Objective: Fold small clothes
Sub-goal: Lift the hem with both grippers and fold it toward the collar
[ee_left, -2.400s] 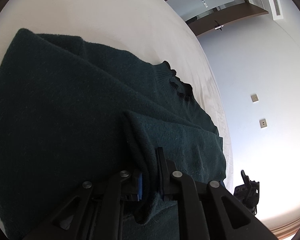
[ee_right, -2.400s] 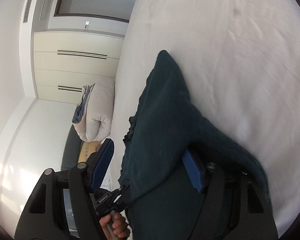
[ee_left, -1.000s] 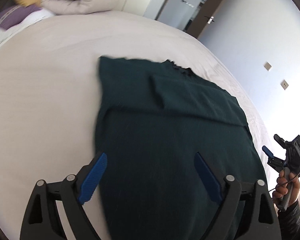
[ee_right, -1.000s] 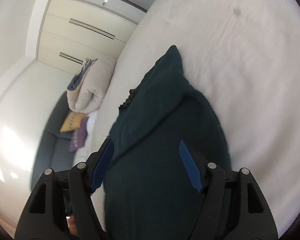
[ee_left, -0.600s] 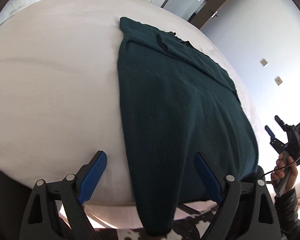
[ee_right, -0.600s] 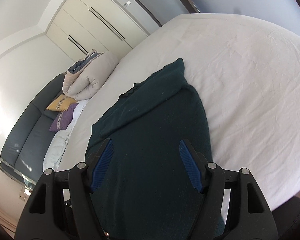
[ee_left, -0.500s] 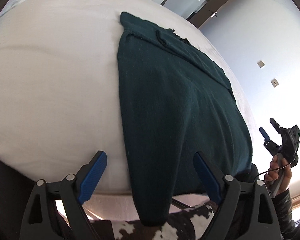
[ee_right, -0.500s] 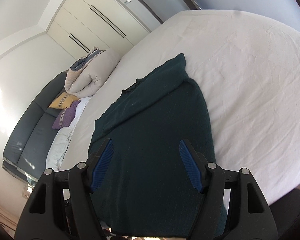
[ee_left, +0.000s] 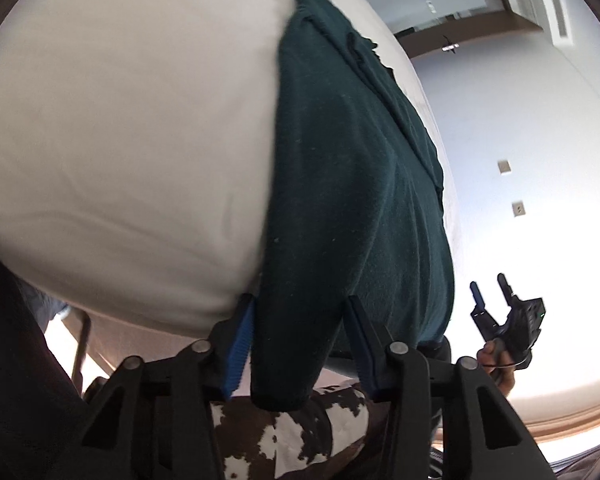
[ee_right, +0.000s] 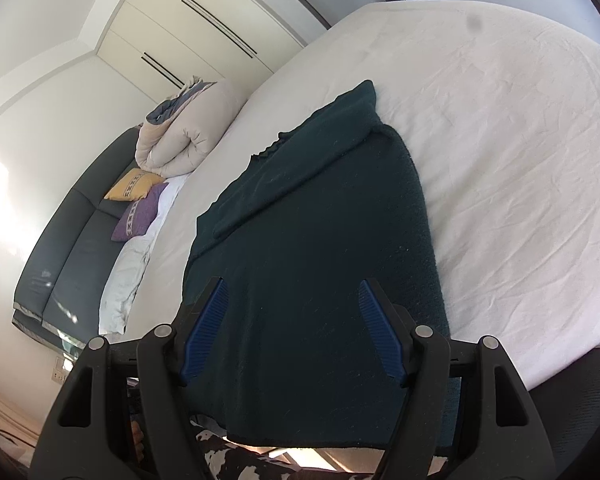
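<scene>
At the bottom of the left wrist view, the left gripper [ee_left: 300, 344] has its black arms and blue ribbed pads set narrowly on either side of the hanging corner of the dark green knitted sweater [ee_left: 352, 184]. Its jaws have just been closing with that corner between them; whether the pads press on the cloth cannot be told. Below the corner lies a brown-and-white patterned cloth [ee_left: 300, 436].

The sweater runs from bottom centre to the top of the frame over the white bed sheet [ee_left: 132, 128], its lower edge draped over the mattress edge. At lower right, a hand [ee_left: 496, 360] holds the right gripper [ee_left: 492, 292] with its fingers apart and empty, clear of the sweater.

In the right wrist view, the right gripper's blue pads stand wide above the sweater's near hem, gripping nothing. The sweater stretches toward the upper centre, sleeve folded across it. At middle left a rolled beige duvet [ee_right: 184, 136], a yellow cushion [ee_right: 134, 185] and a purple cushion [ee_right: 138, 216] lie by a dark grey sofa [ee_right: 68, 240], cream wardrobe doors [ee_right: 204, 20] behind.
</scene>
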A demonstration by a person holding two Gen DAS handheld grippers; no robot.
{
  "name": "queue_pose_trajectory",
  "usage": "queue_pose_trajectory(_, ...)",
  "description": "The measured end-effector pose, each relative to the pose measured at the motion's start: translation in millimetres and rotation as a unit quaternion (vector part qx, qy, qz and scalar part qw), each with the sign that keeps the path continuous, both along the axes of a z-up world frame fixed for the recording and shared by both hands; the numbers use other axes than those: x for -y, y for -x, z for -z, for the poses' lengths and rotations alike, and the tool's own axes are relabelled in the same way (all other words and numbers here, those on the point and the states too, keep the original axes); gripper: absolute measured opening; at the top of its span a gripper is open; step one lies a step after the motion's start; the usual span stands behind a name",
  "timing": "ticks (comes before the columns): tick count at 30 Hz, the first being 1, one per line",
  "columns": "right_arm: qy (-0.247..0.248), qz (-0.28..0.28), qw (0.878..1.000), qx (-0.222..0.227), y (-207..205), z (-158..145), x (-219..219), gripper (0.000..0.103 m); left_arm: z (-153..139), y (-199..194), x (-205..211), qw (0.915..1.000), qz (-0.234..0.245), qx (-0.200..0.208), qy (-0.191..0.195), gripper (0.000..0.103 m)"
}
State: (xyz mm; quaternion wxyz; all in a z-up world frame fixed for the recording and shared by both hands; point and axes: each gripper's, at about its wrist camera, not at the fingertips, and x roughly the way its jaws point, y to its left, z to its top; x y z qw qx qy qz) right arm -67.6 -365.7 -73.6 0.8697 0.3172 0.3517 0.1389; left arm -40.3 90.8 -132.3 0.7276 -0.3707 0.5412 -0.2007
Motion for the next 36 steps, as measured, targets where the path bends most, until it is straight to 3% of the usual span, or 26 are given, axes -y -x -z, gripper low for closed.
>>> queue_pose_trajectory(7,0.000,-0.005,1.000,-0.003,-1,0,0,0.067,17,5,-9,0.9962,-0.017,-0.040,0.075,0.043)
queue_pose_trajectory(14,-0.002,0.000,1.000,-0.005,-1,2,7,0.067,22,10,-16,0.9900,-0.039,-0.048,0.127,0.042)
queue_pose_trajectory(17,-0.002,-0.002,1.000,-0.008,-2,3,6,0.067,21,10,-17,0.9884,-0.043,-0.048,0.138,0.028)
queue_pose_trajectory(19,0.000,-0.006,1.000,-0.009,-3,4,5,0.067,21,9,-16,0.9892,-0.040,-0.049,0.132,0.007)
queue_pose_trajectory(28,0.031,-0.008,0.999,-0.044,-1,1,20,0.067,-6,8,-42,0.9920,-0.073,-0.022,0.100,0.005)
queue_pose_trajectory(36,0.064,-0.024,0.985,-0.156,2,21,46,0.067,-8,10,-44,0.9945,-0.071,-0.029,0.071,0.005)
